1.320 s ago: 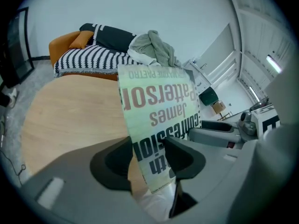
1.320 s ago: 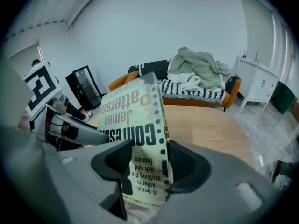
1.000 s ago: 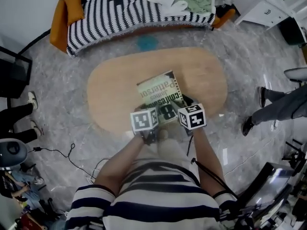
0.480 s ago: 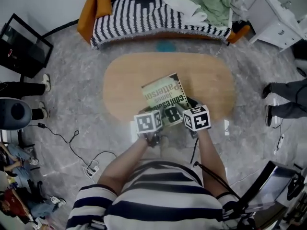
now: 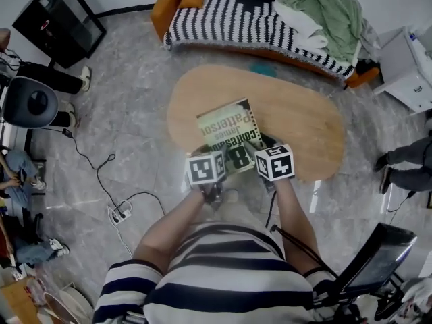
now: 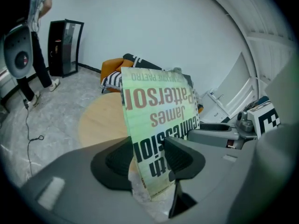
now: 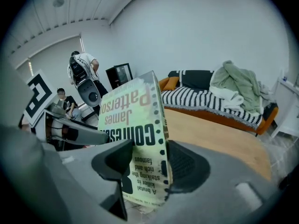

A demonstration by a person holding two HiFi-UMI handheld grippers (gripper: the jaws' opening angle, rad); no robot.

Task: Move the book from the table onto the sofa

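Book (image 5: 228,137) up in both tools, carry to sofa (image 5: 236,20) pending.
L tool (image 6: 149,160) shut on its near-left edge, R tool (image 7: 148,164) on near-right, nothing else held. Move both hands together, same height, no twist. Book hangs over counter (image 5: 304,117) near edge, cover up, long axis pointing away twd sofa.

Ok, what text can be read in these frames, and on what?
"James Patterson": book cover.
"MAXINE PAETRO": same cover, top edge.
"Confessio": cover, cut off.
"A brutal killer is stalking the rich and famous": cover.
"8": cover.
Fine print along the cover's bottom: too small to read.
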